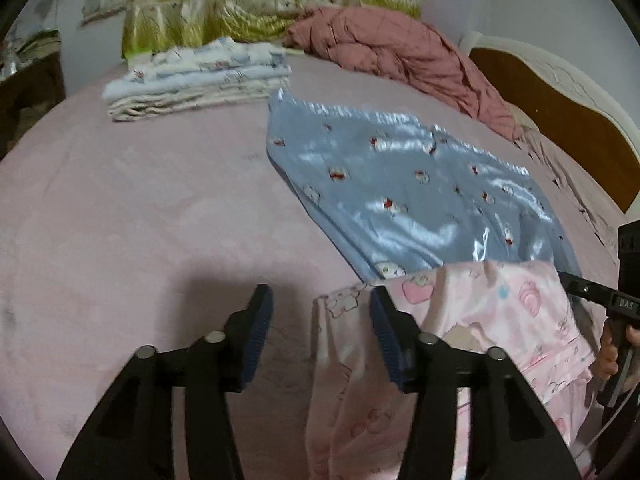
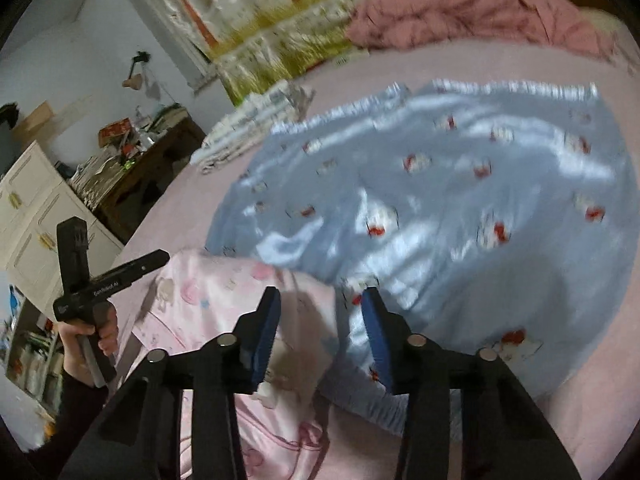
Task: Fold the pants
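Left gripper (image 1: 320, 312): jaws spread, nothing pinched, over bare pink sheet (image 1: 140, 208) beside the pink pants (image 1: 500, 312). Right gripper (image 2: 320, 312): jaws apart, no cloth visibly pinched, above the pink pants' edge where the blue pants (image 2: 440, 208) overlap. Sheet open to the left. Beyond: 1 folded stack (image 1: 200, 76), rumpled quilt (image 1: 400, 48), headboard (image 1: 560, 120), floral curtain (image 1: 248, 4). Blue pants: glossy satin, spread flat, cartoon print.
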### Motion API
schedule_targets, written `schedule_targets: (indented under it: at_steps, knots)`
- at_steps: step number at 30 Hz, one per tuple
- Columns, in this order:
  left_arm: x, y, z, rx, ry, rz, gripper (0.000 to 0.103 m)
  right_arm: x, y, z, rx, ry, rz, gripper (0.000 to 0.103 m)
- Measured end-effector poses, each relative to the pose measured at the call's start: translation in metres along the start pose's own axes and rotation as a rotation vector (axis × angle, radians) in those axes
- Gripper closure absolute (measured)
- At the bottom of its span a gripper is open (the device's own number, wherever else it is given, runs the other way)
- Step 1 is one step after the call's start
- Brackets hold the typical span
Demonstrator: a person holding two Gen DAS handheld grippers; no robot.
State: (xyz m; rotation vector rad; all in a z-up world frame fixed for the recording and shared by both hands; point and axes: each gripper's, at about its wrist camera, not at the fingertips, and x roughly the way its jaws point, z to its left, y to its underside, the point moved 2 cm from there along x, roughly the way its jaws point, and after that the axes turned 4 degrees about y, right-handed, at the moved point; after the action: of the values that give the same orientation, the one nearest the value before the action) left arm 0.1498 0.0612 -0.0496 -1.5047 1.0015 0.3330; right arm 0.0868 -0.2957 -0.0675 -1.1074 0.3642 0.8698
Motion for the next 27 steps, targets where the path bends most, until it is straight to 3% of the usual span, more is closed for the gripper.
schedule_targets:
  at_steps: [1,3,6,8,9,10,12,16,19,23,27]
  knots:
    - [0.002,0.001,-0.002,0.015,-0.009,-0.004,0.042,0.001,0.001,-0.001,0.012,-0.005,0.004,0.069]
    - [0.003,0.002,-0.003,0.025,0.001,-0.010,0.041,0.007,0.003,-0.005,0.022,-0.021,0.017,0.084]
    - [0.003,0.003,-0.002,0.005,0.052,0.003,0.036,0.008,0.005,0.000,-0.004,-0.018,0.023,0.091]
    - [0.006,0.003,-0.002,-0.002,0.071,0.015,0.039,0.006,0.007,0.004,-0.024,-0.009,0.016,0.098]
    - [0.008,0.003,-0.003,-0.002,0.086,0.021,0.053,0.006,0.008,0.005,-0.033,-0.008,0.006,0.098]
    - [0.010,0.004,-0.003,-0.004,0.106,0.028,0.096,0.005,0.007,0.007,-0.041,-0.008,0.003,0.098]
    - [0.014,0.005,-0.005,-0.009,0.129,0.044,0.102,0.002,0.007,0.011,-0.060,0.001,-0.006,0.099]
    - [-0.003,0.001,-0.009,0.011,0.057,-0.062,0.103,-0.002,0.006,0.012,-0.070,0.021,-0.027,0.099]
    - [-0.026,-0.007,-0.002,-0.028,0.063,-0.146,0.103,-0.009,0.005,0.013,-0.087,0.055,-0.064,0.099]
    - [-0.040,-0.013,0.006,-0.017,0.032,-0.184,0.103,-0.016,0.001,0.016,-0.109,0.067,-0.105,0.100]
    - [-0.034,-0.012,0.011,-0.036,0.031,-0.173,0.103,-0.016,-0.004,0.013,-0.086,0.083,-0.160,0.099]
